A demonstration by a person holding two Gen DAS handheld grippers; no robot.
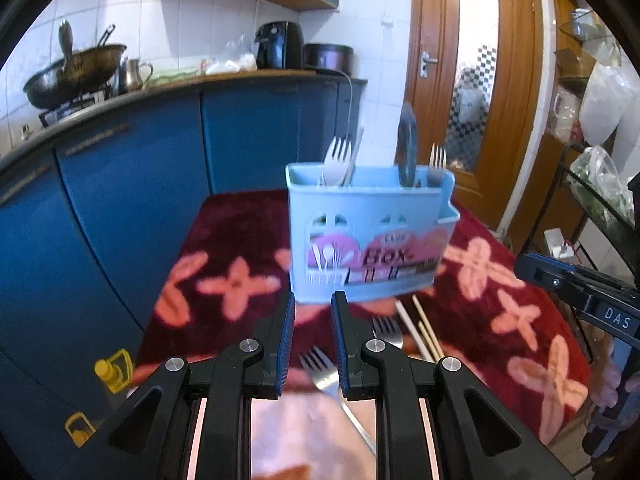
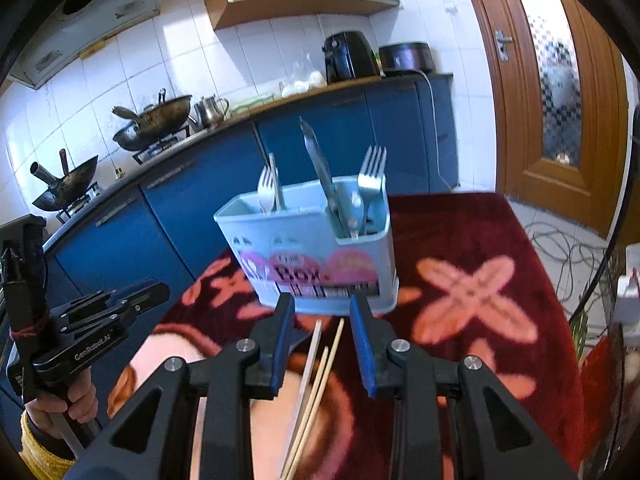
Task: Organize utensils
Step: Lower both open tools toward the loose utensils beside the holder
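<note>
A light blue utensil box [image 1: 364, 236] stands on the red flowered cloth; it also shows in the right wrist view [image 2: 316, 256]. It holds forks [image 2: 370, 188], a knife [image 2: 322, 176] and a white fork [image 1: 336, 160]. Two loose forks [image 1: 324, 372] lie on the cloth just below my left gripper [image 1: 313, 312], which is open and empty. Chopsticks [image 2: 316, 380] lie on the cloth under my right gripper [image 2: 322, 312], which is open and empty. The chopsticks also show in the left wrist view [image 1: 424, 328].
The red flowered cloth [image 2: 460, 300] covers a small table. Blue kitchen cabinets [image 1: 120, 184] stand behind and to the left. Woks [image 2: 156, 120] sit on the stove. A wooden door [image 1: 472, 80] is at the right. Cables [image 2: 560, 248] lie on the floor.
</note>
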